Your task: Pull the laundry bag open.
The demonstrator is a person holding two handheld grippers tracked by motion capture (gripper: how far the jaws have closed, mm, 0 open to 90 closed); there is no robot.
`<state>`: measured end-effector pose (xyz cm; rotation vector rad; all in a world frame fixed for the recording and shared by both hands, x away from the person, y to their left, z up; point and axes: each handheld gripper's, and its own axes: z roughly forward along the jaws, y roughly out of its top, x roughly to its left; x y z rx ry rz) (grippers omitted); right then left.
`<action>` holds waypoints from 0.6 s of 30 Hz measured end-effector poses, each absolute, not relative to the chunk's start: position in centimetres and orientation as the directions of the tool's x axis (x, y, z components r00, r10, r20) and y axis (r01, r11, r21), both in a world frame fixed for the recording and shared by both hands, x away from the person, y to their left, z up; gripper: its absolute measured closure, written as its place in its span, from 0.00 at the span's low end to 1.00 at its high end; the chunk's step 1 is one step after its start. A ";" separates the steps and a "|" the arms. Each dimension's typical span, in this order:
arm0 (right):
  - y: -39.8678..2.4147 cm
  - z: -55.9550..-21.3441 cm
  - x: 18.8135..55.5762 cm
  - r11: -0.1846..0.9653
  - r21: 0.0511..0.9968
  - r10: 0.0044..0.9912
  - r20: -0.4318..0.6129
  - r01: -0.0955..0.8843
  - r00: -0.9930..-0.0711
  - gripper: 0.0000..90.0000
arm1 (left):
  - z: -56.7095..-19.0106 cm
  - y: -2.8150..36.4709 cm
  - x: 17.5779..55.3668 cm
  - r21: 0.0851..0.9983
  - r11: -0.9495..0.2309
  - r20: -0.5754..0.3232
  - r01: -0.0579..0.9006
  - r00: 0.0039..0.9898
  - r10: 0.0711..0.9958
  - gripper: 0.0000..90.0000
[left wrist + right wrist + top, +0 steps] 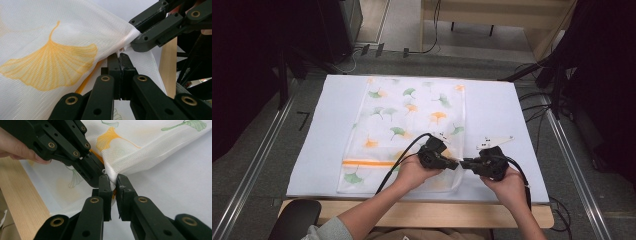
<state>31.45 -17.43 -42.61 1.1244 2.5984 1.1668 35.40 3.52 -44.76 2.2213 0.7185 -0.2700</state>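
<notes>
- Black jaws of the left gripper stand pressed together at the near corner of the mesh bag, with a small white part, apparently the zipper pull, caught at their tips.
- Mesh bag: white netting printed with orange and green ginkgo leaves; it lies flat on the white mat, long side running away from the person, with an orange stripe across its near end.
- Bag location: middle of the mat. The near right corner is lifted off the surface where both tools meet.
- Right gripper: the jaws pinch the bag's hemmed corner edge; a narrow gap remains between them, taken up by fabric.
- In the high view the left gripper and the right gripper point at each other, tips almost touching, each held in one hand.
- Progress, as a judgement: both holds on the corner are secured, so the grasping step is done. The work in hand appears to be running the zipper.
- Remaining: pull the two holds apart along the stripe. Whether the zipper is open or closed cannot be told.
- Surroundings: the mat rests on a wooden table, with cables on the floor beyond.
</notes>
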 end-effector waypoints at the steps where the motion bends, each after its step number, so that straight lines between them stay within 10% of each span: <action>1: -17.4 -42.6 31.4 0.441 0.675 0.652 0.212 0.592 -0.728 0.95 | -44.7 3.6 35.5 0.614 -0.543 -0.404 0.573 0.819 0.408 1.00; 18: -17.5 -42.4 31.4 0.444 0.676 0.651 0.207 0.588 -0.730 0.94 | -44.7 4.0 35.7 0.594 -0.564 -0.398 0.573 0.819 0.413 1.00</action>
